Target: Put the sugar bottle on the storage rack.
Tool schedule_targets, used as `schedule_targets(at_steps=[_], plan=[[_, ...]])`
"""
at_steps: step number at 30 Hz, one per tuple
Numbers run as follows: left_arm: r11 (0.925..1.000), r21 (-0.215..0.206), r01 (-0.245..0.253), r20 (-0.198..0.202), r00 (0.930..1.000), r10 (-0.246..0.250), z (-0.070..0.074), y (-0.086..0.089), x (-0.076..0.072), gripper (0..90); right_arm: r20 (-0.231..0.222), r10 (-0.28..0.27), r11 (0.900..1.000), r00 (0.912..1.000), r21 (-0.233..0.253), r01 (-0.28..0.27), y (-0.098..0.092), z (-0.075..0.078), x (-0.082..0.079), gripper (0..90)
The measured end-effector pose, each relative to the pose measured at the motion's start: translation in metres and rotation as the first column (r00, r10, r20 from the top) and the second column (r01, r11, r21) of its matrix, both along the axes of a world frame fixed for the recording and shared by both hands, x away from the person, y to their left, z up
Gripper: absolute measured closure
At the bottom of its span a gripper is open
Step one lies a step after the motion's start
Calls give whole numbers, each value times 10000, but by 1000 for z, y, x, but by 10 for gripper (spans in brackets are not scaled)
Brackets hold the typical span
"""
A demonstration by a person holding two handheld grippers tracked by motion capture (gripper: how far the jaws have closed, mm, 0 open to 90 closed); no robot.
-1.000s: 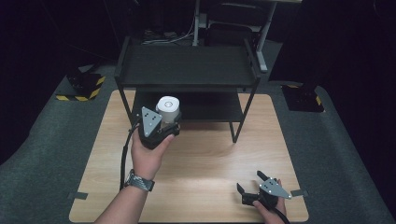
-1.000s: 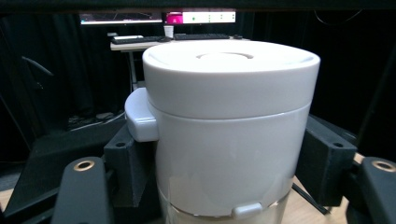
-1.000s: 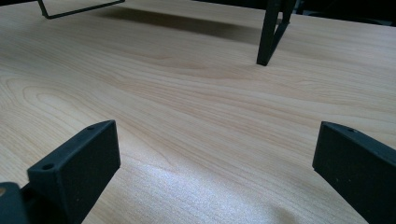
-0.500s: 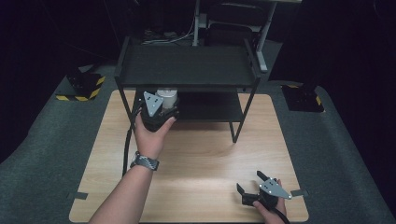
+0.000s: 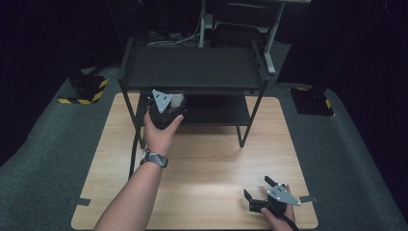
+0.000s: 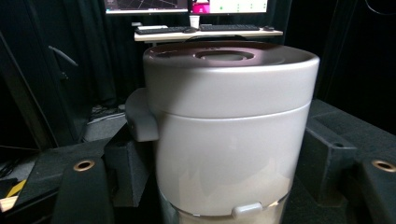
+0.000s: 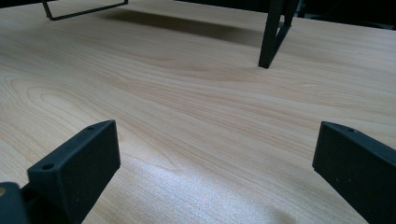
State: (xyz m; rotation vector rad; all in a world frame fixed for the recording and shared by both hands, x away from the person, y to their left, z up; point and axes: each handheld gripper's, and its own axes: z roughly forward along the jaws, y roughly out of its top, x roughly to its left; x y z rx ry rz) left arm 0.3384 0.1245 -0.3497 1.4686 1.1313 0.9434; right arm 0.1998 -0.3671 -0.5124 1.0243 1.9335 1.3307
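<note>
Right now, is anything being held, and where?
The left gripper holds a white canister, jaws on its sides below the lid. The right gripper holds nothing.

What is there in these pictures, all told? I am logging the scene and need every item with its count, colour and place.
Canister: one, white with a lid, held in the left gripper at the front edge of the rack's lower shelf.
Rack: one, black, two shelves, at the far side of the table.
Table: one, light wood, on grey floor.
Hazard-striped blocks: one yellow-and-black on the floor at far left, another partly visible at far right.
Desk with screens: one, in the dark background.
Left gripper: black, shut on the canister.
Right gripper: black, open, low over the table's near right corner.
Wristwatch: one, on the left wrist.
</note>
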Motion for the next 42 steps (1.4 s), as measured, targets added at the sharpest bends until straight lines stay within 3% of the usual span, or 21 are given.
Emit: schedule_targets(at_steps=[4,22,24,25,26,27,31,33,42], plan=[[10000,-20,-57,165,9998,57,-6,-2,0,295,-1,1,10000,10000,-11,-1,0,0,0,7],[10000,38,37,205,9998,-38,-8,0,-1,289,14,-3,10000,10000,-18,3,0,0,0,7],[10000,-47,7,107,9999,-7,-7,-1,-2,145,18,8,10000,10000,-23,-8,0,0,0,7],[9999,-167,0,105,9999,2,-8,0,-2,145,18,12,10000,10000,-27,-11,0,0,0,7],[9994,-343,41,110,9999,-37,-9,1,-3,48,19,17,10000,10000,-30,-17,0,0,0,7],[9993,-385,-32,143,9999,38,-10,0,-4,6,20,17,10000,10000,-29,-17,0,0,0,7],[9993,-348,145,141,9998,-141,-11,4,-7,4,25,30,10000,10000,-42,-29,0,0,0,7],[9990,-435,-82,99,9999,86,-10,4,-10,5,27,25,10000,10000,-50,-25,0,0,0,7],[9983,-497,304,457,9986,-281,-11,13,-25,5,31,34,10000,10000,-83,-34,0,0,0,7]])
